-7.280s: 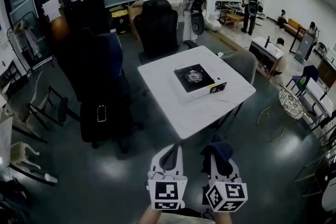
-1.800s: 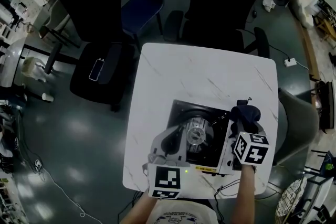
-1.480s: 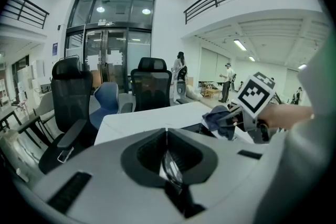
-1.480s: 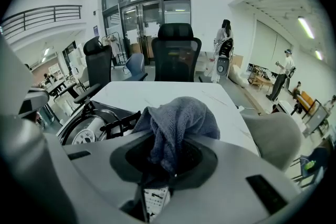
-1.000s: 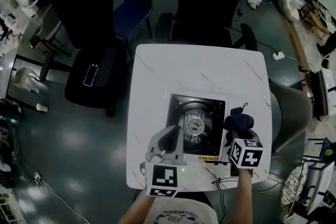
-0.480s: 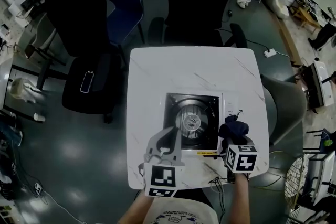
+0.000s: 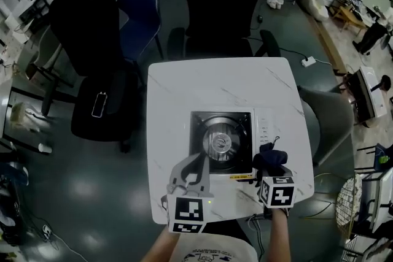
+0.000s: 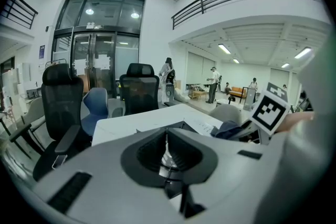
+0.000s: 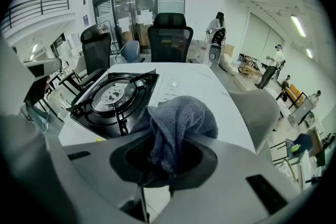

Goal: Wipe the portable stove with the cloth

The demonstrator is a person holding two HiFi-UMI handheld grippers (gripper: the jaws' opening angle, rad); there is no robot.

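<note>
The portable stove [image 7: 223, 144] sits on the white table [image 7: 184, 86], close to its near edge and toward the near right corner, burner up. The dark cloth [image 7: 270, 159] is bunched in my right tool [image 7: 271, 171], whose jaws are clamped on it. It sits over the stove's pale right-hand panel, though I cannot tell whether it touches. My left tool [image 7: 191, 167] hovers at the stove's near left corner, jaws together and holding nothing. I judge the wipe not yet begun. The risks look plain: the loose folds could catch on the raised pan-support prongs [image 9: 122, 122] around the burner and drag free of the pinch. A firm stroke could also shove the unbraced stove across the smooth top toward the near edge, since nothing is pressing it down.
</note>
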